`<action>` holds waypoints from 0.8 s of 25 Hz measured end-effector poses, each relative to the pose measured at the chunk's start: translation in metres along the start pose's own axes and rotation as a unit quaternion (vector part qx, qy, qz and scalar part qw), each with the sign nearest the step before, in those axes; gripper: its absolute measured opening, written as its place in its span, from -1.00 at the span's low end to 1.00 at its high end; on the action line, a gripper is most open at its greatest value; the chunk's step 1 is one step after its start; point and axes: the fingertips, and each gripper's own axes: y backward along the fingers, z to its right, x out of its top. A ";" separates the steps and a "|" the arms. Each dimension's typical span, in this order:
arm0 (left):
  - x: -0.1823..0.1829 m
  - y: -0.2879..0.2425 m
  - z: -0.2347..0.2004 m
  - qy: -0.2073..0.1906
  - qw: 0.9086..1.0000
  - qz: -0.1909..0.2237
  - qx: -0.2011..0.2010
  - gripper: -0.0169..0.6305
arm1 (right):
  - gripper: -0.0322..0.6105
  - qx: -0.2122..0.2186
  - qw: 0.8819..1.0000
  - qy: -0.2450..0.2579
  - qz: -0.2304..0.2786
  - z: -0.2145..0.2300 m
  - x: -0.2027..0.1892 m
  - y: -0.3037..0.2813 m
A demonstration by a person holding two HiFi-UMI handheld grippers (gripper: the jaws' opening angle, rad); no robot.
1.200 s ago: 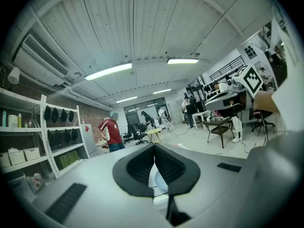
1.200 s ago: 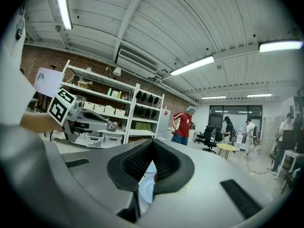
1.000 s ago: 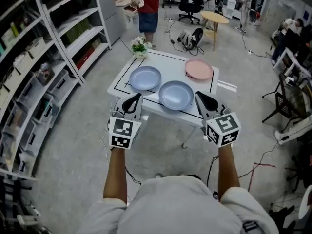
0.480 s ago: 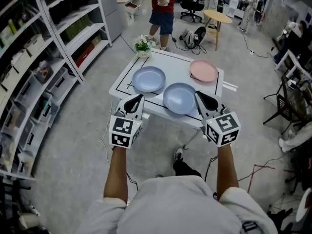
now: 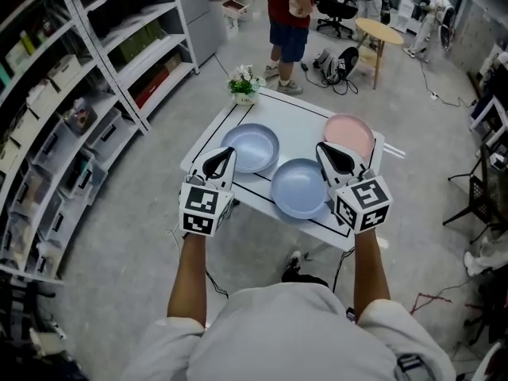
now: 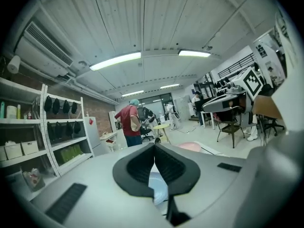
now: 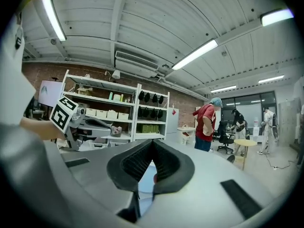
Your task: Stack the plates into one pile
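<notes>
Three plates are logged unstacked on the bench (image 5: 298, 121): far-left blue plate (image 5: 252, 147), near blue plate (image 5: 298, 189), far-right pink plate (image 5: 354, 129); left gripper (image 5: 222, 157) and right gripper (image 5: 329, 151) are held over the near edge, jaws closed on nothing, best opened before a rim is approached low.

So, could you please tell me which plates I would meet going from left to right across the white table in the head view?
Farther round pale-blue plate → nearer round pale-blue plate → round pink plate.
</notes>
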 end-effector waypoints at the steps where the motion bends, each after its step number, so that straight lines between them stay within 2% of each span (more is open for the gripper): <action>1: 0.003 -0.012 -0.004 0.001 1.000 -0.001 0.006 -0.90 | -0.86 0.006 1.000 0.001 -0.001 0.012 0.000 -0.010; 6: 0.010 -0.074 -0.015 0.012 0.999 -0.009 0.039 -0.90 | -0.86 0.033 0.999 0.010 -0.009 0.073 -0.008 -0.055; 10: 0.004 -0.108 -0.030 0.025 0.997 -0.028 0.061 -0.90 | -0.86 0.056 0.998 0.006 -0.020 0.101 -0.020 -0.089; 15: -0.014 -0.134 -0.048 0.039 0.995 -0.050 0.080 -0.90 | -0.86 0.071 0.997 -0.015 -0.028 0.118 -0.037 -0.126; 20: -0.042 -0.147 -0.071 0.061 0.992 -0.069 0.087 -0.90 | -0.86 0.074 0.996 -0.027 -0.046 0.115 -0.056 -0.153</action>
